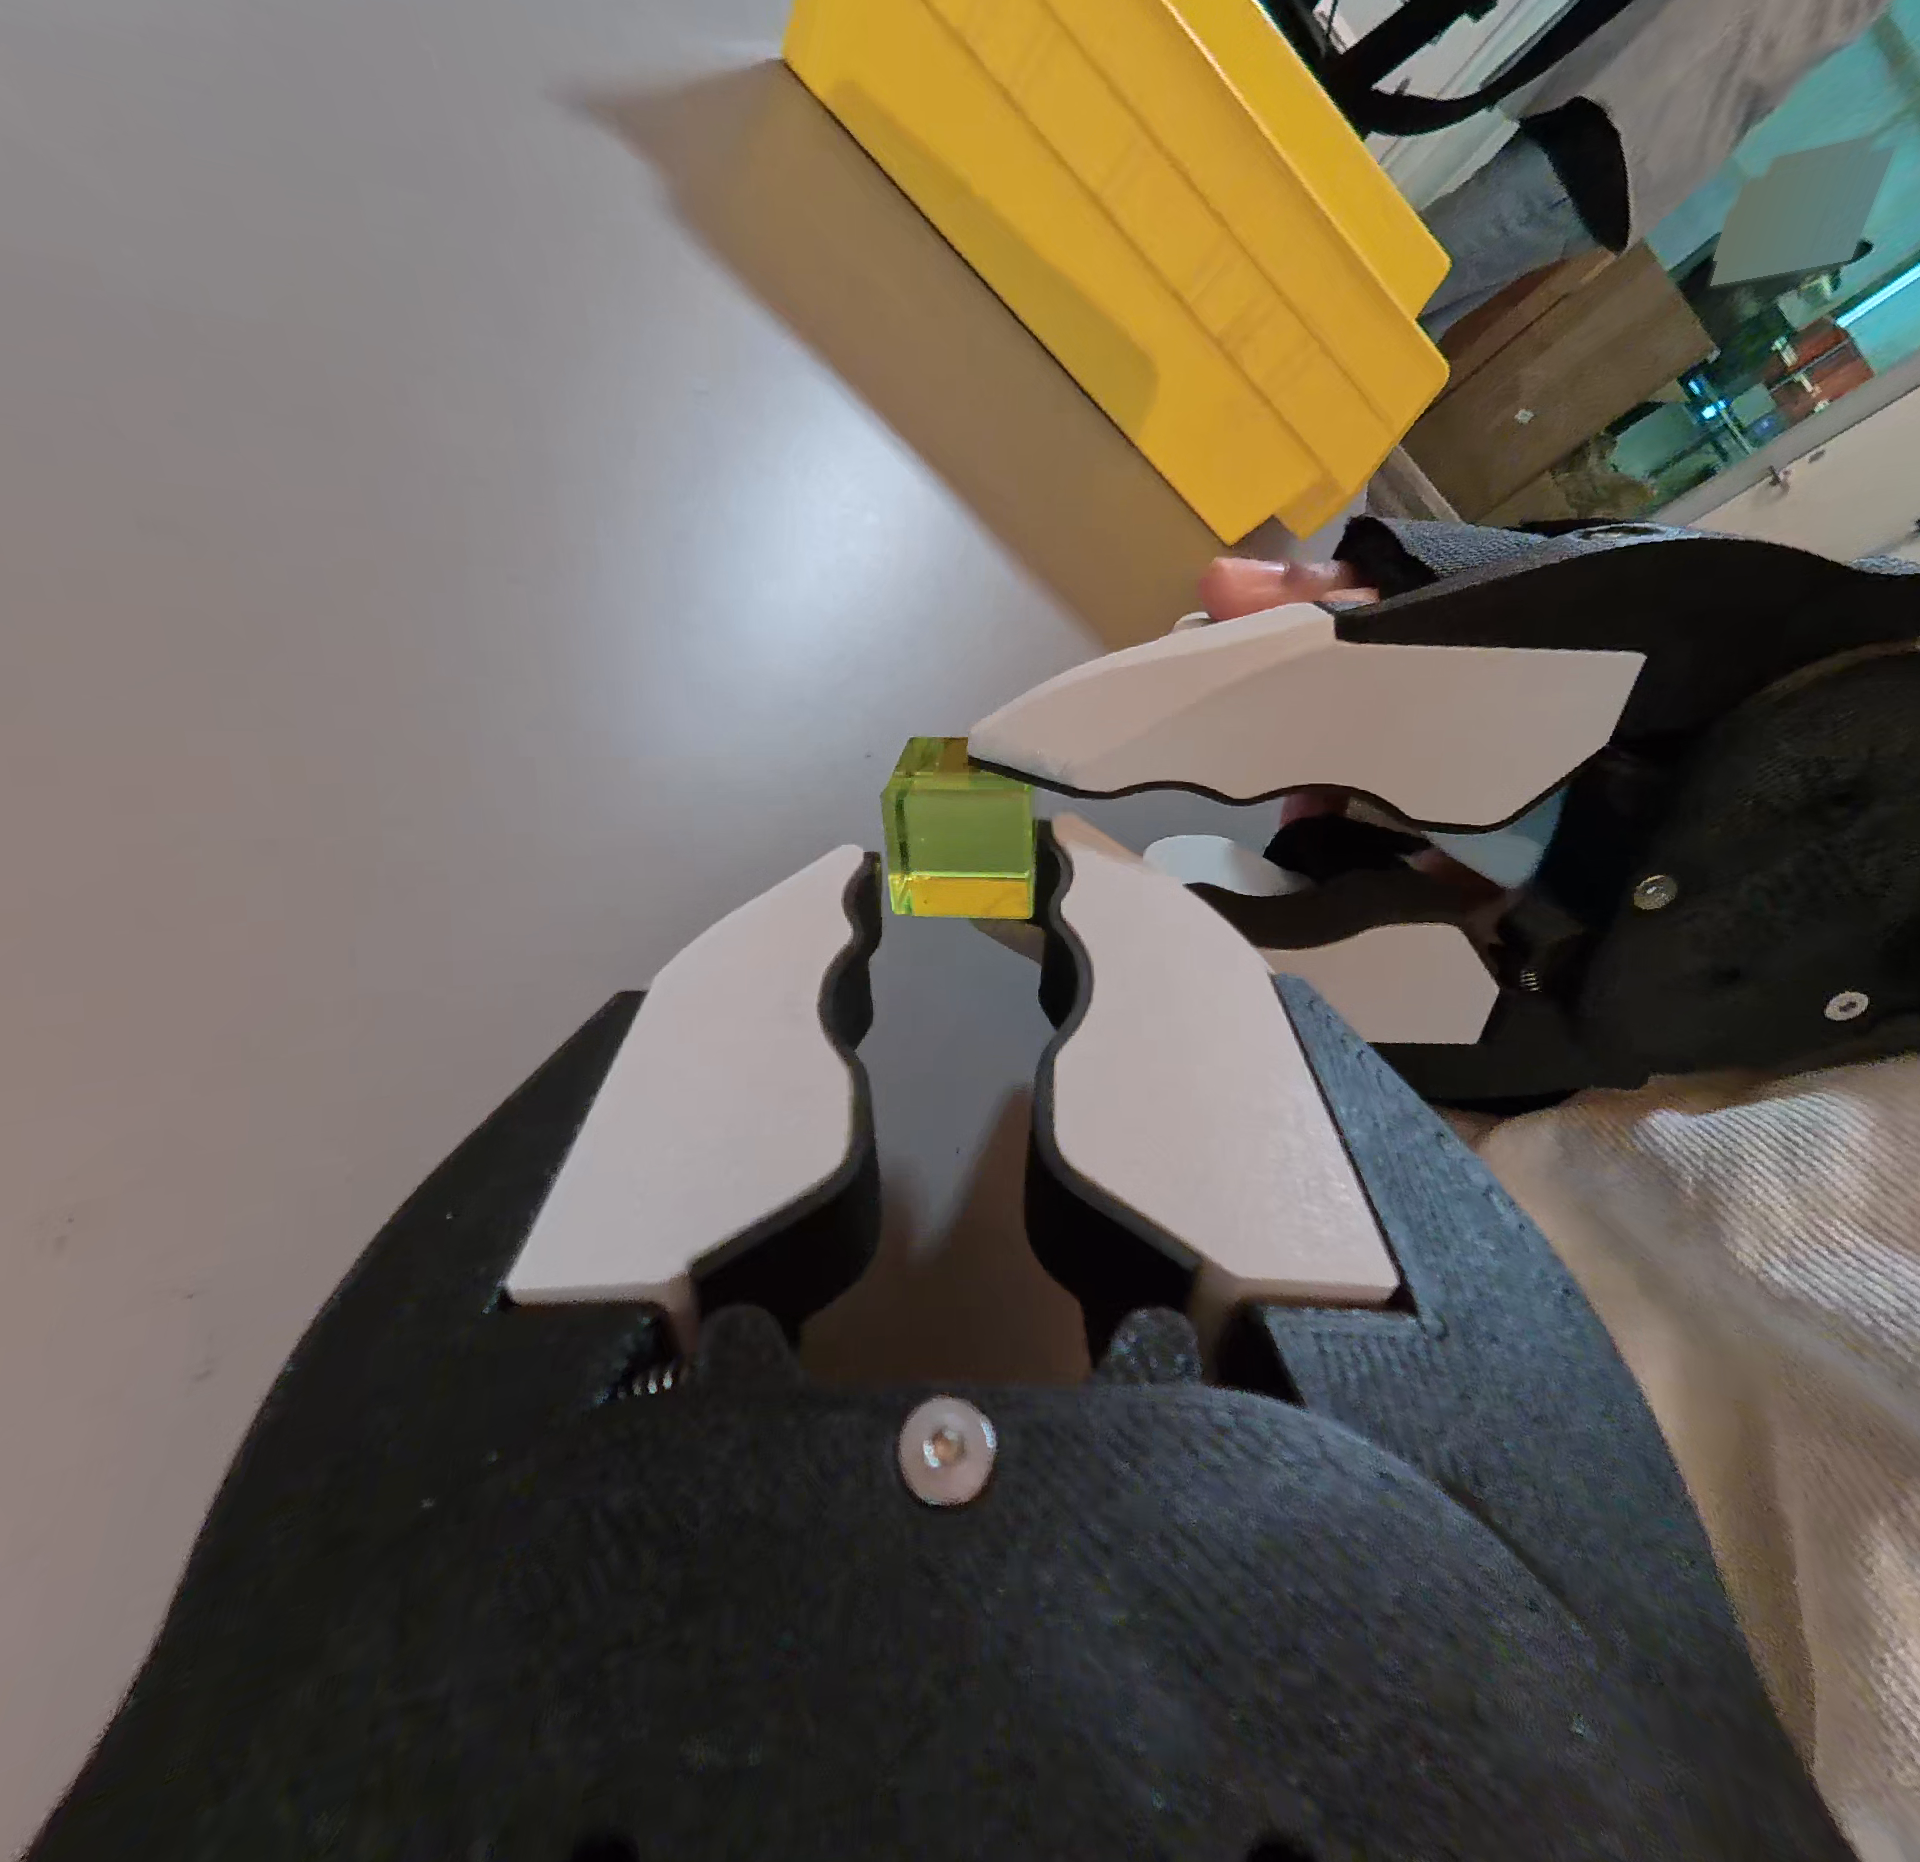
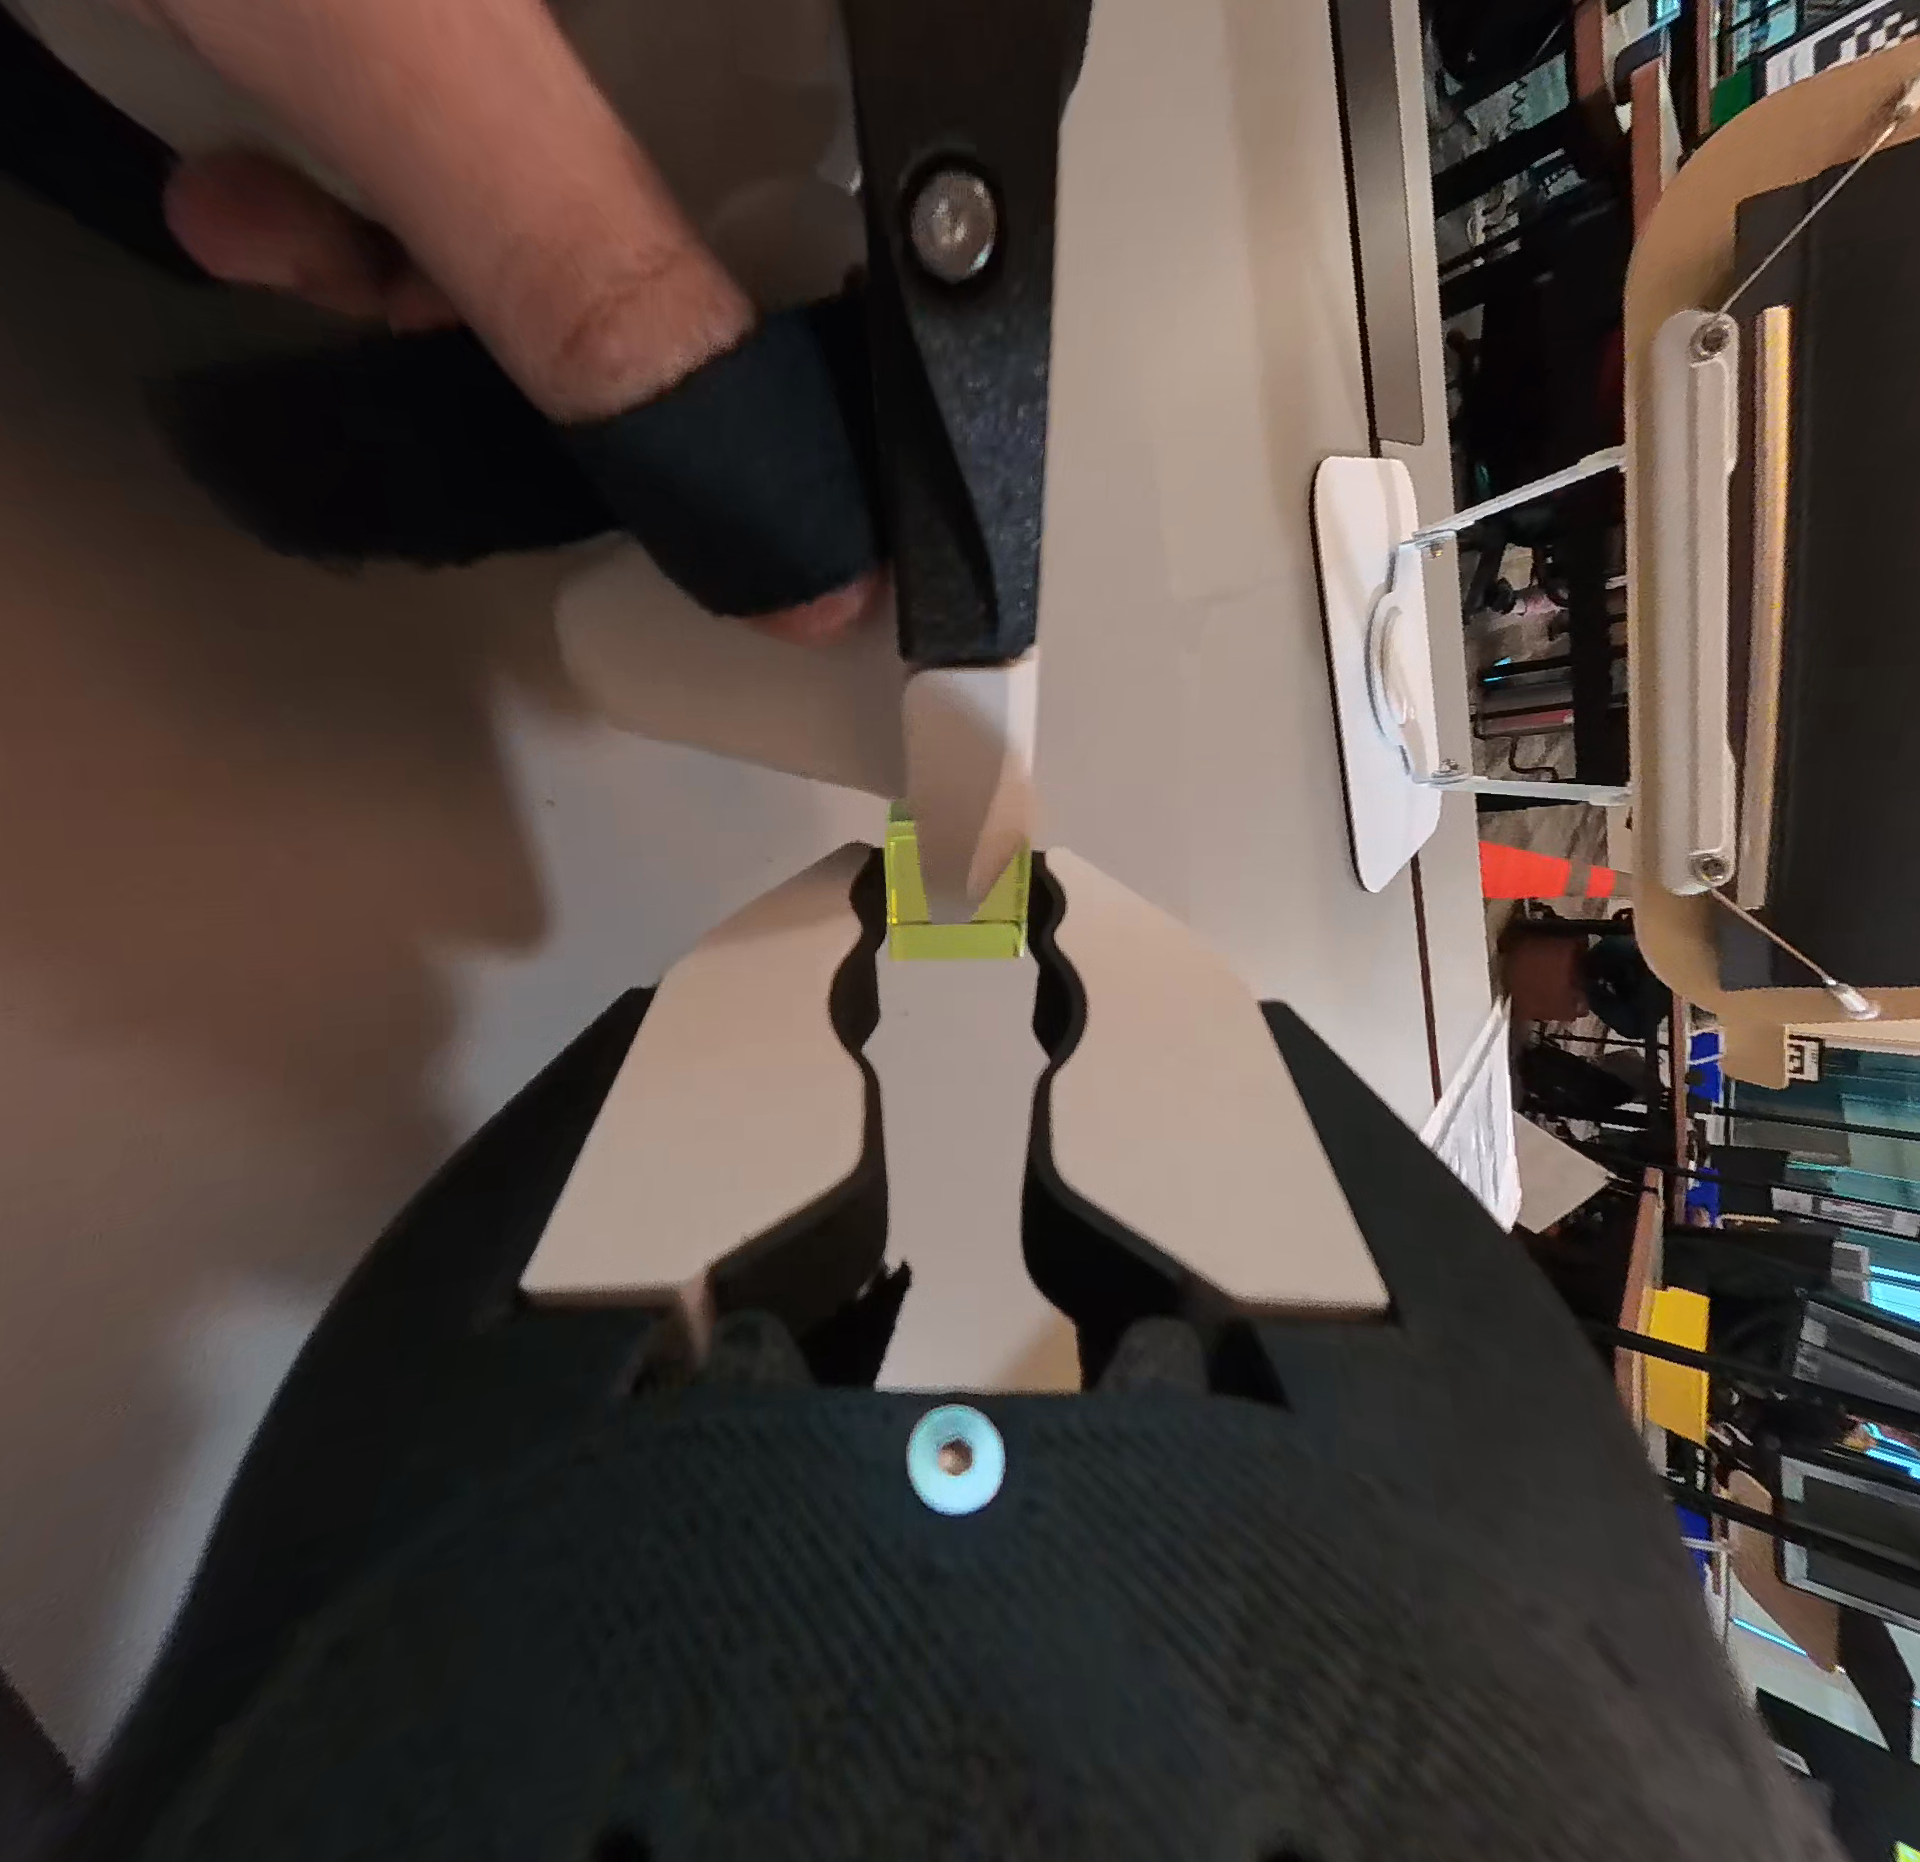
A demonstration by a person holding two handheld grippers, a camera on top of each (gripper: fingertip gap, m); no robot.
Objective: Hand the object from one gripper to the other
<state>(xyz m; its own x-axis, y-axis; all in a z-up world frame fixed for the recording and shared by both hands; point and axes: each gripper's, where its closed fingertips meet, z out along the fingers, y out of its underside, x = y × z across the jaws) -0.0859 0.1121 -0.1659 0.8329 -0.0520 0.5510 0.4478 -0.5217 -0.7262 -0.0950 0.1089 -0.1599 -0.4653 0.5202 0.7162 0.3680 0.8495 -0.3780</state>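
A small clear yellow-green cube is held in the air between both grippers. My left gripper has its two fingertips on the cube's left and right faces, right at the tips. My right gripper comes in from the right, turned a quarter turn. Its upper finger rests on the cube's top, and its lower finger is mostly hidden. In the right wrist view the cube sits between my right gripper's fingertips. The left gripper's fingers come down from above, blurred, over the cube.
A yellow bin stands on the white table beyond the cube. A person's hand holds the left gripper. A white stand base and a tan-framed device are at the table's far side. The tips of both grippers are at nearly the same place.
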